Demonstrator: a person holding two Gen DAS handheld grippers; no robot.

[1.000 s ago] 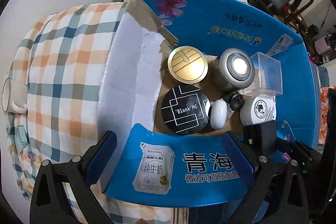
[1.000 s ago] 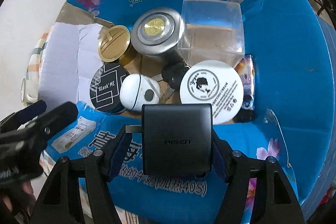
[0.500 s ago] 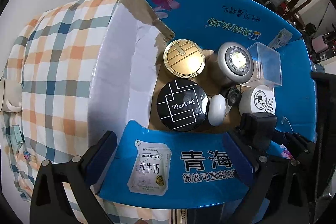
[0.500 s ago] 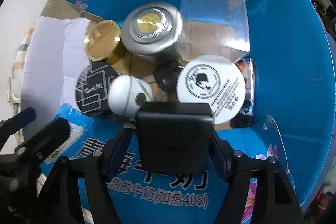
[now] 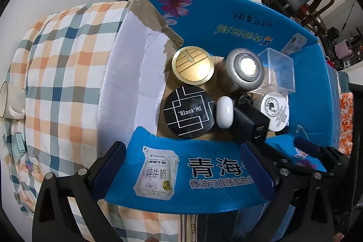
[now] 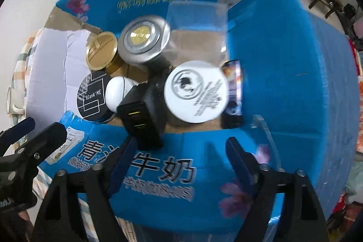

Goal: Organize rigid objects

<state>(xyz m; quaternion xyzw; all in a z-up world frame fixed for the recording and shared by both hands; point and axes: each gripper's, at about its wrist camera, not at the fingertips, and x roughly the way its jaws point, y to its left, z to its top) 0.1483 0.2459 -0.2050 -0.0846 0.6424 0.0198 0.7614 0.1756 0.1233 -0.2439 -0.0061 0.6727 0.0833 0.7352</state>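
Black square plastic charger [image 6: 143, 115] is sitting tilted inside blue cardboard box [image 6: 283, 74], wedged btwn white oval case [image 6: 118, 92] & white round tin [image 6: 196, 91], w/ right tongs [image 6: 181, 165] gaping wide, empty. Left tongs [image 5: 181, 165] also wide over box's near flap. Risk: charger is leaning, prob sliding or tipping neighbours if nudged.

A black round tin [image 5: 189, 114], lying in the blue carton [image 5: 231, 22], is lettered 'Blank' ME in white. On the carton's near flap [image 5: 204, 174], large dark characters 青海 are read in the left wrist view, with 微波可直接加热 beneath in smaller white print; the right wrist view shows 牛奶 on the same flap. A milk pouch pictured on the flap [image 5: 156, 175] is marked 纯牛奶. Writing on the far wall and on the white round lid [image 5: 273, 109] is too small or blurred to be read.
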